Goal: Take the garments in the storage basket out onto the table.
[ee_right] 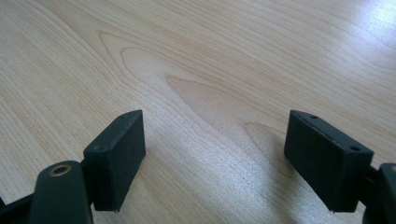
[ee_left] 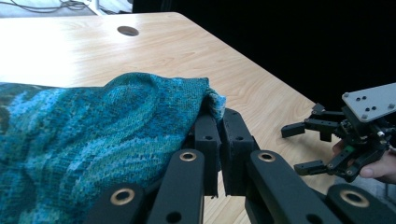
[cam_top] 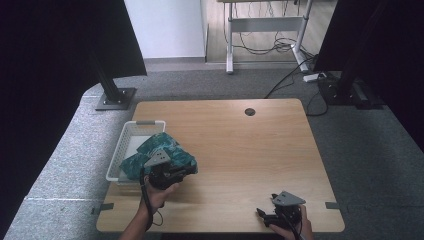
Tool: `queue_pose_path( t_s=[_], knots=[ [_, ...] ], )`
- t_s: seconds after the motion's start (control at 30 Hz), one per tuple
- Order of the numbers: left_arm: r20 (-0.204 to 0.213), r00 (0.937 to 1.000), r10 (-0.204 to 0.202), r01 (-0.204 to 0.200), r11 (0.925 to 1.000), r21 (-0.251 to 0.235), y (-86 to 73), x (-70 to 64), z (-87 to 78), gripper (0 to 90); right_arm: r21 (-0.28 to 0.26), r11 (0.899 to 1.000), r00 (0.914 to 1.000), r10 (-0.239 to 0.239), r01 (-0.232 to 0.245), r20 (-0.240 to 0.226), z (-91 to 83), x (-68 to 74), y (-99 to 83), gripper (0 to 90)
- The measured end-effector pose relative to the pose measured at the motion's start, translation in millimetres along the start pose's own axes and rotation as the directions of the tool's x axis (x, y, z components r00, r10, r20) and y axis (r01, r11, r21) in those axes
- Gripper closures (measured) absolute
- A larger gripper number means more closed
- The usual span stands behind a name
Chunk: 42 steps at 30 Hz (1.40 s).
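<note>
My left gripper (cam_top: 186, 171) has its jaws pressed together on a corner of the teal knitted cloth (cam_top: 162, 152), and in the left gripper view that pinched corner of the cloth (ee_left: 93, 140) pokes up just past my fingertips (ee_left: 218, 122), with the rest of the fabric bunched to one side of the jaws. The cloth lies near the left edge of the table (cam_top: 240, 150), draped half over the right rim of the white basket (cam_top: 131, 134) and half onto the wood beside it. The basket sits along the left edge, about midway between the near and far corners. My left hand (cam_top: 159, 192) wraps the gripper's body from the near side. My right gripper (cam_top: 265, 214) rests low over the table close to the near right corner, well apart from the cloth, its jaws spread wide with bare wood (ee_right: 205, 70) between them; from the left gripper view I see it (ee_left: 303, 147) open as well, held by my right hand (ee_left: 380, 165). A round cable hole (cam_top: 250, 111) sits near the far edge.
</note>
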<state>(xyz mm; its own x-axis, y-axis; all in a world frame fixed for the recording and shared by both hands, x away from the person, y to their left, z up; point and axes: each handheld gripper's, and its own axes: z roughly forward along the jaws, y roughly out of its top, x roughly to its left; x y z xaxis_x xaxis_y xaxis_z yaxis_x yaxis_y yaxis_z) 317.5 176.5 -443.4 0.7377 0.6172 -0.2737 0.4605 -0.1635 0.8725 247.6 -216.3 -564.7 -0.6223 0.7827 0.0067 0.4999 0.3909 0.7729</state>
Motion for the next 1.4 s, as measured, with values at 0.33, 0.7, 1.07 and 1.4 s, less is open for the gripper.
queue_pose_path(
  t_s=[0.33,0.7,1.07,1.4],
  knots=[
    [0.033,0.9995,-0.005,0.004,0.9996,0.028,6.9,-1.3,38.9,85.7,0.0,1.0,1.0,-0.001,0.001,-0.003,-0.1,0.0,-0.2,20.3],
    [0.073,0.9973,0.002,-0.004,0.9997,0.025,15.6,-13.0,58.9,85.6,-0.001,1.0,1.0,-0.003,0.003,-0.005,-0.6,-0.1,-0.6,20.3],
    [0.12,0.9928,-0.009,0.004,0.9992,0.039,12.7,-21.6,90.6,85.5,-0.002,1.0,1.0,-0.003,0.003,-0.004,-0.7,0.0,-0.7,20.3],
    [0.138,0.9903,-0.016,0.007,0.9978,0.066,8.1,-26.4,112.3,85.4,-0.001,1.0,1.0,-0.004,0.004,-0.005,-1.3,-0.2,-1.2,20.3]
  ],
)
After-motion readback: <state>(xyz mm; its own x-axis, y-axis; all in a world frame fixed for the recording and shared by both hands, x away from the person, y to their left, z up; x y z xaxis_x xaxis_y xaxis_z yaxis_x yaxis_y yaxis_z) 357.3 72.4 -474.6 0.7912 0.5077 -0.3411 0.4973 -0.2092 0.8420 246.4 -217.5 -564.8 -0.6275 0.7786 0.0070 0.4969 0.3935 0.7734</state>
